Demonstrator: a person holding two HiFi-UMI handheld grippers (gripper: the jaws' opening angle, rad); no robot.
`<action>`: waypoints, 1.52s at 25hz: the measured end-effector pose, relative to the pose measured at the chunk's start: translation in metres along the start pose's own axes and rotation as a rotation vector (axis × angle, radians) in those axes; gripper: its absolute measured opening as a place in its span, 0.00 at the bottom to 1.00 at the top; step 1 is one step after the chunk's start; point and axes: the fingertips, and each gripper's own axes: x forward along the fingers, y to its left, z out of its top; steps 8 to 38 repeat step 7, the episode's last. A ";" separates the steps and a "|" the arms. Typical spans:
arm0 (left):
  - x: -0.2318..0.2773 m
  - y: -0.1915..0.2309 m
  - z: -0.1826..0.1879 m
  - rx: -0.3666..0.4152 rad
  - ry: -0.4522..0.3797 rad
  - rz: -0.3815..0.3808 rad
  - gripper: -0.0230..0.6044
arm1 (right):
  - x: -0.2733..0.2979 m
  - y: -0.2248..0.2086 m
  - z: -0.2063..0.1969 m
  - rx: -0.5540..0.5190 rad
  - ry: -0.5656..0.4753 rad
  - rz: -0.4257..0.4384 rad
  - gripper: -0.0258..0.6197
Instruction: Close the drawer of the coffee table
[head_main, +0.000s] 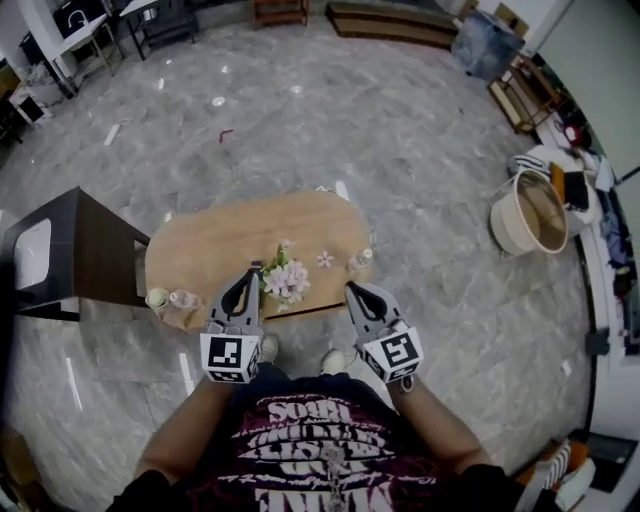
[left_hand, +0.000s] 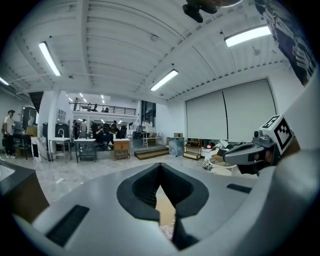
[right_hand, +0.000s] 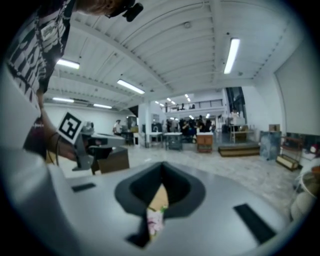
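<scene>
Both tongs, the left gripper and the right gripper, were fully closed and empty, held over the near edge of the coffee table at frame centre. Its drawer was not visible, so the step was unclear. Any push would likely require lowering them to the table's front.

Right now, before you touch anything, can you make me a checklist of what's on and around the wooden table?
Surface: oval wooden coffee table, top mostly bare.
Job's things: drawer, none shows open from the head view.
Clutter: pink and white flowers near the front edge; small cup and clear jar at the left end; small glass toward the right.
Grippers: left gripper and right gripper both shut, holding nothing, held over the table's near edge.
Cables: nothing seen.
Surroundings: grey marble floor; dark side table to the left; round basket to the right.
</scene>
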 end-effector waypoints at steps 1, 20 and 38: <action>0.000 0.006 0.003 -0.013 0.004 -0.019 0.07 | 0.003 0.003 0.003 0.010 0.003 -0.016 0.09; 0.008 0.071 0.006 -0.063 0.040 -0.120 0.07 | 0.051 0.022 0.035 0.053 0.000 -0.103 0.09; 0.008 0.071 0.006 -0.063 0.040 -0.120 0.07 | 0.051 0.022 0.035 0.053 0.000 -0.103 0.09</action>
